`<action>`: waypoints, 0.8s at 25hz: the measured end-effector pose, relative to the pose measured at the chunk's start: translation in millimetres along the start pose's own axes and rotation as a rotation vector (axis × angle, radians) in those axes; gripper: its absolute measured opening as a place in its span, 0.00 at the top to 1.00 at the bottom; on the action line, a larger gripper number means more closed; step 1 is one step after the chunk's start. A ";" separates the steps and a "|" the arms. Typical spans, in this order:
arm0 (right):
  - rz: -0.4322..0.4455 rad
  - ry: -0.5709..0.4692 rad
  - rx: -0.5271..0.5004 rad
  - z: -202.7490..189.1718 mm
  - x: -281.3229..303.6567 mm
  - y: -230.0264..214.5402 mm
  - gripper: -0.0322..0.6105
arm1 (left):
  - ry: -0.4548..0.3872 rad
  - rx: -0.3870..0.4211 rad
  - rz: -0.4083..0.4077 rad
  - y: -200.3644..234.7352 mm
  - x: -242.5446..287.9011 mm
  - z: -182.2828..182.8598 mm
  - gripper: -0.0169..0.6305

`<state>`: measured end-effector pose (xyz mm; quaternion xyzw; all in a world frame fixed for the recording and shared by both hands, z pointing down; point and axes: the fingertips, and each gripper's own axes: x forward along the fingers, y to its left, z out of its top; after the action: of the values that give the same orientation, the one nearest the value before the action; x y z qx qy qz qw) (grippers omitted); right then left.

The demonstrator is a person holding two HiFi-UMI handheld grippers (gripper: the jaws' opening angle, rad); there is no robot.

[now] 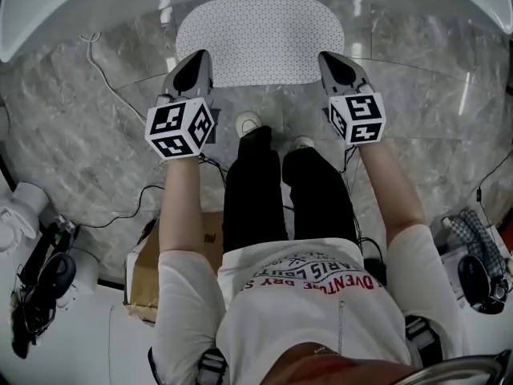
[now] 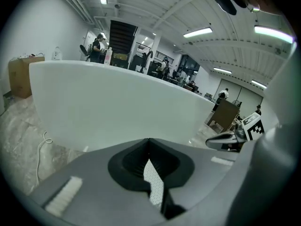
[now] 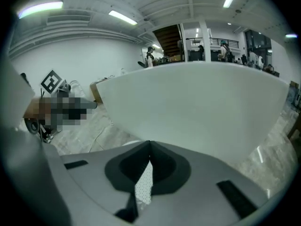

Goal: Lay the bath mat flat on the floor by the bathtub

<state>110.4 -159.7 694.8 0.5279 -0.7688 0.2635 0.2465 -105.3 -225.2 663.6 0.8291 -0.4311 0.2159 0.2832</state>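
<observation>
Head view: bath mat lies beneath left claw, right claw.

The bath mat is lying flat on the grey marbled floor, just beside the white bathtub. It is a pale mat with small dark dots all over and rounded corners. Its long sides are running along the tub, and no fold or wrinkle is showing.

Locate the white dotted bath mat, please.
In the head view the white dotted bath mat is at top centre, beside the white bathtub, its near corners clamped by the left gripper and right gripper.
</observation>
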 end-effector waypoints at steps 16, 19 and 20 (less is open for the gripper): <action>-0.026 -0.234 -0.068 263.4 -232.9 75.0 0.94 | -0.189 0.062 -0.186 -147.8 -212.2 232.1 0.95; -0.043 -0.313 -0.098 314.6 -272.3 80.4 0.94 | -0.270 0.082 -0.206 -167.0 -252.2 285.5 0.95; -0.045 -0.334 -0.108 328.7 -285.8 83.2 0.93 | -0.298 0.092 -0.205 -171.7 -265.5 300.8 0.95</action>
<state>90.7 -158.3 251.8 0.5673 -0.8002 0.1247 0.1490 -69.4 -184.7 230.6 0.9036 -0.3711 0.0800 0.1985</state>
